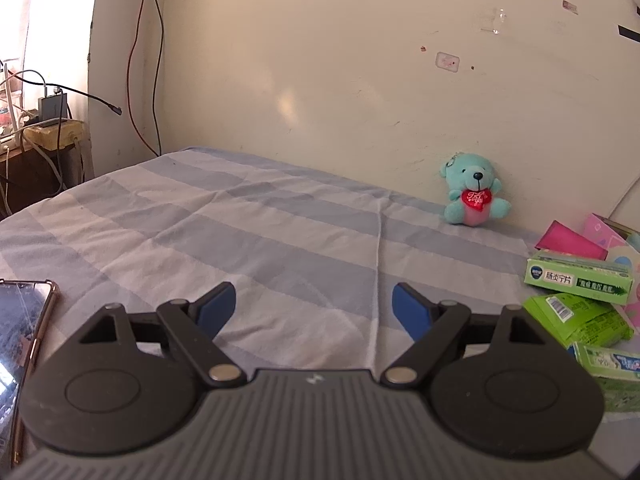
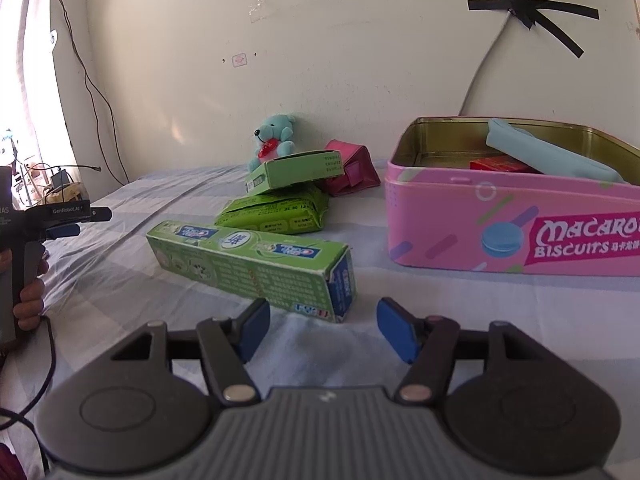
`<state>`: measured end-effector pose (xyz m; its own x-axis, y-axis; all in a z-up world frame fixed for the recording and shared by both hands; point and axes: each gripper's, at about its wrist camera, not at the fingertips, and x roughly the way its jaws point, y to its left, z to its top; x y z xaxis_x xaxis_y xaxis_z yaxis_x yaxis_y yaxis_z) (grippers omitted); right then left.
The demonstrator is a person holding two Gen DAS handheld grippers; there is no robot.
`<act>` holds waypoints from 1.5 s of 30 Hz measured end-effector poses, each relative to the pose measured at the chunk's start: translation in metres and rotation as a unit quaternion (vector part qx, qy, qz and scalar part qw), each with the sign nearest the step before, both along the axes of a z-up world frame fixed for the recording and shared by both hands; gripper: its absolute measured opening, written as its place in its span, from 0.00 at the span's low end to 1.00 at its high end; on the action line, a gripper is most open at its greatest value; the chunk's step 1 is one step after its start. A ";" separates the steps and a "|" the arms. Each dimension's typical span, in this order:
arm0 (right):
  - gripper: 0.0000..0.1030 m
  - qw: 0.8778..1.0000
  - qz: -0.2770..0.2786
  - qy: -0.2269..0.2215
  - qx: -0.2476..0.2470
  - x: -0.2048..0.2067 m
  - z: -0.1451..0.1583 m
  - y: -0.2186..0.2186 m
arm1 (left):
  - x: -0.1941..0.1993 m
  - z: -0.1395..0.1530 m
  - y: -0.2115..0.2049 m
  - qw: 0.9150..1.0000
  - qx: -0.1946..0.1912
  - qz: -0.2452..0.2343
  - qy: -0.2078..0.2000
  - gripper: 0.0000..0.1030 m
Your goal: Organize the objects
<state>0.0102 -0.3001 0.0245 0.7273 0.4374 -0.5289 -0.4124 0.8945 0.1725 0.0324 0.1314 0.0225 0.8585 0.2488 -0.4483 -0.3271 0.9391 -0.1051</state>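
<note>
A pink Macaron Biscuits tin (image 2: 460,220) stands open on the bed, holding a light blue pouch (image 2: 548,152) and a red box (image 2: 500,165). A green toothpaste box (image 2: 248,264) lies just ahead of my right gripper (image 2: 320,330), which is open and empty. Behind it lie a green packet (image 2: 276,210), a green carton (image 2: 296,174) and a magenta pouch (image 2: 352,170). A teal plush bear (image 1: 474,190) sits against the wall. My left gripper (image 1: 314,306) is open and empty over bare sheet; it also shows in the right wrist view (image 2: 60,220).
The bed has a blue and white checked sheet (image 1: 240,220). A phone (image 1: 20,340) lies at the left edge. A side table with cables and chargers (image 1: 44,120) stands far left. The wall runs behind the bed.
</note>
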 end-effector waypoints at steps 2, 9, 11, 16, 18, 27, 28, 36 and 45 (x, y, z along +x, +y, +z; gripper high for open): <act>0.60 1.000 -0.001 0.001 0.002 0.001 0.000 0.000 | 0.000 0.000 0.000 1.000 0.002 0.000 0.000 0.85; 0.60 1.000 -0.003 0.000 0.004 0.000 0.000 -0.002 | 0.000 0.000 0.001 1.000 0.001 -0.001 0.000 0.85; 0.60 1.000 -0.003 0.000 0.005 0.000 0.000 -0.002 | 0.000 0.001 0.000 1.000 0.004 -0.004 -0.001 0.85; 0.60 1.000 -0.004 -0.001 0.008 0.000 0.000 -0.003 | -0.001 0.001 -0.003 1.000 0.012 -0.009 -0.002 0.85; 0.60 1.000 -0.005 -0.001 0.009 0.000 0.000 -0.003 | -0.001 0.001 -0.003 1.000 0.012 -0.010 -0.002 0.85; 0.60 1.000 -0.006 0.001 0.013 0.001 0.000 -0.004 | -0.001 0.002 -0.005 1.000 0.015 -0.011 -0.003 0.85; 0.60 1.000 -0.006 0.001 0.013 0.001 -0.001 -0.004 | -0.001 0.002 -0.005 1.000 0.015 -0.011 -0.003 0.85; 0.60 1.000 -0.007 0.000 0.014 0.000 -0.001 -0.004 | -0.002 0.002 -0.006 1.000 0.018 -0.012 -0.002 0.85; 0.60 1.000 -0.006 0.000 0.018 0.000 0.001 -0.006 | -0.002 0.002 -0.006 1.000 0.018 -0.012 -0.003 0.85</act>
